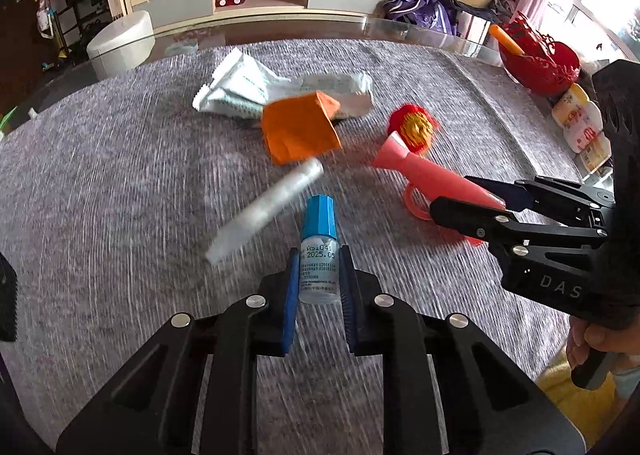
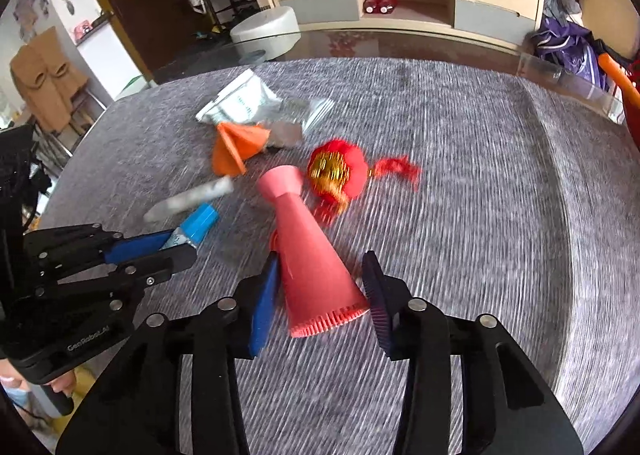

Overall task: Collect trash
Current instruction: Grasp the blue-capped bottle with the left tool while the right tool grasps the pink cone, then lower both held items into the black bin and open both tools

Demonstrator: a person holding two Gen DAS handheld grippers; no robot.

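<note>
The small bottle (image 1: 318,255) is clamped in the left gripper (image 1: 319,275) jaws; light, rigid, slippery, best held mid-body. The pink cone (image 2: 316,267), at the table's (image 2: 480,215) six o'clock, sits between the right gripper (image 2: 320,291) jaws, which stand apart.

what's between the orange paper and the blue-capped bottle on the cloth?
A clear plastic tube lies slantwise between the orange paper and the blue-capped bottle. It shows in both wrist views, clearest in the left one, though blurred.
</note>
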